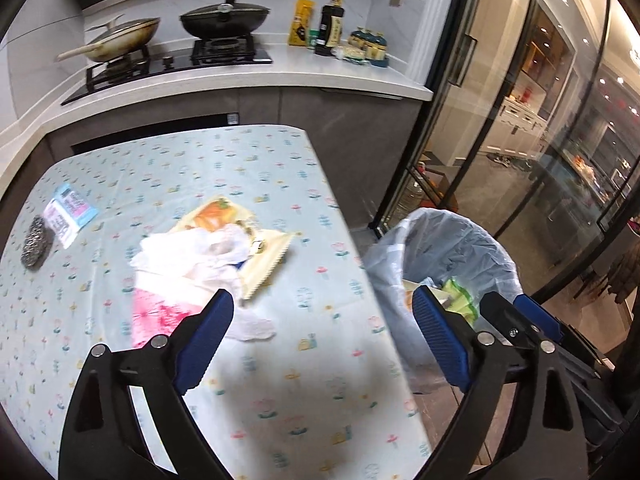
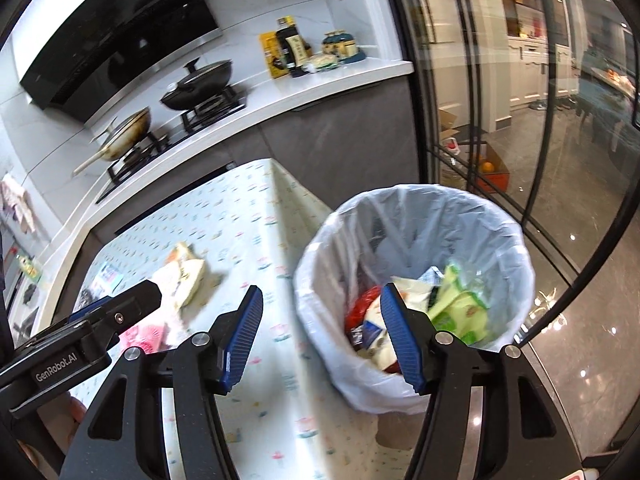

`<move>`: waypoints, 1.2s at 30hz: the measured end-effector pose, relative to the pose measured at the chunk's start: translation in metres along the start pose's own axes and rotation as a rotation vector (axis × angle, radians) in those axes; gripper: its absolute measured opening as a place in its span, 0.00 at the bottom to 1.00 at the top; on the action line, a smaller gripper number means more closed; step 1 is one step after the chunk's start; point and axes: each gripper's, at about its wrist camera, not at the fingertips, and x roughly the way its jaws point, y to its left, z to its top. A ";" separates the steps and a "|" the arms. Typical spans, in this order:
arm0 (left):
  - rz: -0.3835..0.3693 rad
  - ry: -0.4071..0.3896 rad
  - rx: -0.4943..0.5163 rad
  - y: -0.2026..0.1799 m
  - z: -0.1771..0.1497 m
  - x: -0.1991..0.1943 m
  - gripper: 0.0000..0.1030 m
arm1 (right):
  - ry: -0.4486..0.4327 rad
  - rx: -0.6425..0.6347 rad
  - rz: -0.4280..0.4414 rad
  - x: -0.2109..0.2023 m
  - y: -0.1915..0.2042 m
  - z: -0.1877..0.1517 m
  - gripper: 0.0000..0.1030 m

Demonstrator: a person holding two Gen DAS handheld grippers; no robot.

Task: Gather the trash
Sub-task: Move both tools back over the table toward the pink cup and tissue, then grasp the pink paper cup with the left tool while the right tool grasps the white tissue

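A trash bin [image 2: 516, 248] lined with a clear bag stands on the floor right of the table; it holds green, red and white wrappers [image 2: 460, 308]. It also shows in the left wrist view [image 1: 480, 240]. On the floral tablecloth [image 1: 280, 380] lies a pile: a yellow snack wrapper [image 1: 264, 256], white crumpled plastic [image 1: 200, 252] and a pink wrapper [image 1: 160, 312]. My left gripper [image 1: 322, 312] is open and empty, over the table's right edge, just in front of the pile. My right gripper [image 2: 322, 308] is open and empty, above the bin's left rim.
A blue-white packet [image 1: 68, 208] and a steel scourer [image 1: 36, 240] lie at the table's far left. Behind is a counter with a stove, two pans [image 1: 224, 20] and bottles [image 1: 332, 24]. Glass sliding doors [image 1: 520, 140] stand at the right.
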 end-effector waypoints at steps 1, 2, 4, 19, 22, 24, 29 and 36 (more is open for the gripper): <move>0.009 -0.001 -0.005 0.006 -0.001 -0.002 0.85 | 0.003 -0.007 0.006 0.001 0.006 -0.002 0.58; 0.017 -0.001 -0.011 0.012 -0.002 -0.004 0.86 | 0.008 -0.014 0.012 0.002 0.012 -0.004 0.58; 0.034 0.002 -0.024 0.025 -0.005 -0.006 0.87 | 0.015 -0.026 0.022 0.003 0.022 -0.007 0.58; 0.134 0.093 -0.148 0.125 -0.038 0.020 0.88 | 0.103 -0.093 0.077 0.036 0.083 -0.030 0.58; 0.130 0.117 -0.147 0.131 -0.040 0.034 0.88 | 0.119 -0.106 0.080 0.046 0.093 -0.032 0.58; 0.124 0.137 -0.137 0.132 -0.041 0.044 0.88 | 0.130 -0.110 0.081 0.053 0.098 -0.033 0.58; 0.095 0.167 -0.109 0.129 -0.040 0.066 0.88 | 0.148 -0.111 0.083 0.067 0.103 -0.032 0.58; 0.056 0.169 -0.121 0.139 -0.040 0.067 0.64 | 0.169 -0.125 0.098 0.079 0.113 -0.033 0.58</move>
